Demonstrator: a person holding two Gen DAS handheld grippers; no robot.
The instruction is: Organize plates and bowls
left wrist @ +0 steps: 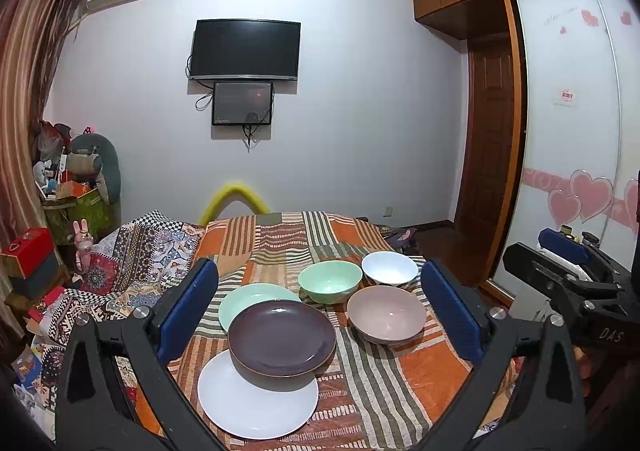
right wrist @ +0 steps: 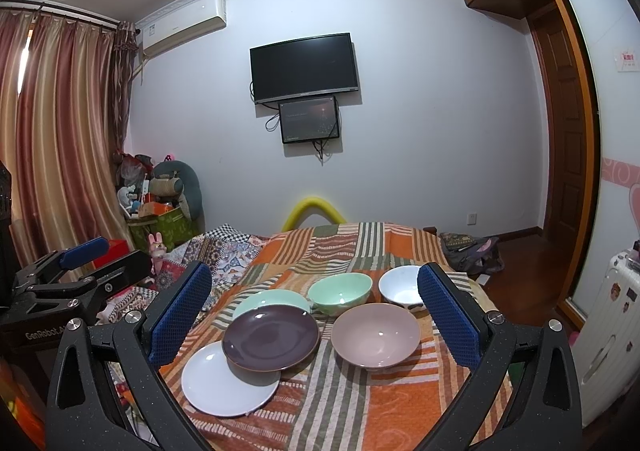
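From the left wrist, the left gripper [left wrist: 320, 303] is spread wide and empty above the striped cloth [left wrist: 372, 391]. The brown plate [left wrist: 282, 337] overlaps the white plate [left wrist: 256, 403] and green plate [left wrist: 244, 297]; right of the brown plate sit the pink bowl [left wrist: 386, 315], green bowl [left wrist: 330, 281] and white bowl [left wrist: 390, 267], unstacked. From the right wrist, the right gripper [right wrist: 316, 315] is likewise spread and empty; sorting looks barely begun.

Purple plate [left wrist: 282, 337], orange striped cloth [left wrist: 400, 391]

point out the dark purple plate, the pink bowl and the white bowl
dark purple plate [left wrist: 282, 337], left wrist view, centre of its well
pink bowl [left wrist: 386, 313], left wrist view, inside bottom
white bowl [right wrist: 400, 285], right wrist view, inner wall
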